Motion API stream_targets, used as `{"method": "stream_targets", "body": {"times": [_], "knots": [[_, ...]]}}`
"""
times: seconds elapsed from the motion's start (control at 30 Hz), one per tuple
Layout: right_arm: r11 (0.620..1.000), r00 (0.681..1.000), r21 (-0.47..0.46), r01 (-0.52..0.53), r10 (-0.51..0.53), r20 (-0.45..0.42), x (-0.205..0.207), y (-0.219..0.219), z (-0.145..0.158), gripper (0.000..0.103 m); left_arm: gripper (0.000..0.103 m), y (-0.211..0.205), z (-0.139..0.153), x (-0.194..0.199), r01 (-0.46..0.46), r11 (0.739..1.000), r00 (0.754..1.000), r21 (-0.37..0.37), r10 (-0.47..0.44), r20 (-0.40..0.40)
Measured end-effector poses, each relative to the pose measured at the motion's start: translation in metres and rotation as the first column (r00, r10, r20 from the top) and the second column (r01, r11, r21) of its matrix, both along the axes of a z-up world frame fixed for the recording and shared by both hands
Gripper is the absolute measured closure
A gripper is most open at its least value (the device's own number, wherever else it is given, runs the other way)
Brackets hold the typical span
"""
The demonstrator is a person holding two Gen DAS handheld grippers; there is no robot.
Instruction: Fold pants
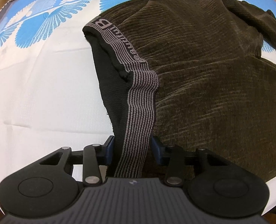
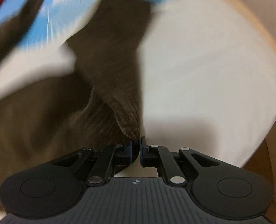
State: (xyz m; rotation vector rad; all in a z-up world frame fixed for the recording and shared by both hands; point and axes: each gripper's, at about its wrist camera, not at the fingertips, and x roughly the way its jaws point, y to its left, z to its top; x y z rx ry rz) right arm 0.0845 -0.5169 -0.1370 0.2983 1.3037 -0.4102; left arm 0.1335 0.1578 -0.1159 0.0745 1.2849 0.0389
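Gripping brown corduroy pants (image 1: 203, 71) with both grippers on a blue-and-white sheet (image 1: 35, 85).
Left gripper (image 1: 131, 147) grasps the striped waistband (image 1: 139, 100), frame centre; right gripper (image 2: 136, 149) pinches a blurred fabric edge.

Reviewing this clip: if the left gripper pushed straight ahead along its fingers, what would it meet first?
The left gripper is already shut on the striped waistband of the pants, so it would press further into that band first. Beyond it lies the dark inner fabric, then probably the bedsheet; depth is unclear.
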Motion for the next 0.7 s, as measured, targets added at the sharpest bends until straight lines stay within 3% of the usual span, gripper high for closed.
{"method": "stream_targets", "body": {"times": [0.13, 0.2, 0.27, 0.4, 0.5, 0.6, 0.7], "knots": [[0.992, 0.992, 0.052, -0.111, 0.107, 0.068, -0.018, -0.003, 0.004, 0.094, 0.056, 0.001, -0.001, 0.002, -0.001, 1.0, 1.0, 0.001, 0.001, -0.001], [0.994, 0.986, 0.072, -0.081, 0.069, 0.152, -0.023, -0.016, 0.015, 0.082, 0.056, -0.001, -0.001, 0.002, -0.002, 1.0, 1.0, 0.007, 0.002, -0.001], [0.997, 0.969, 0.069, -0.044, 0.026, 0.244, -0.025, -0.029, 0.027, 0.061, 0.056, -0.003, -0.002, 0.003, -0.001, 1.0, 1.0, 0.012, 0.001, -0.001], [0.994, 0.917, -0.054, -0.09, 0.104, 0.384, -0.009, -0.02, 0.048, 0.051, 0.055, -0.002, -0.005, 0.005, -0.011, 1.0, 1.0, 0.004, 0.011, -0.009], [0.974, 0.891, -0.158, -0.161, 0.212, 0.401, 0.016, -0.003, 0.052, 0.05, 0.053, -0.001, -0.007, 0.007, -0.014, 1.0, 1.0, 0.004, 0.014, -0.013], [0.965, 0.883, -0.204, -0.161, 0.234, 0.407, 0.036, 0.009, 0.055, 0.047, 0.052, -0.003, -0.007, 0.008, -0.016, 1.0, 1.0, 0.006, 0.016, -0.016], [0.949, 0.892, -0.234, -0.211, 0.285, 0.35, 0.053, 0.017, 0.038, 0.044, 0.051, -0.002, -0.008, 0.012, -0.023, 1.0, 1.0, 0.001, 0.023, -0.021]]}}
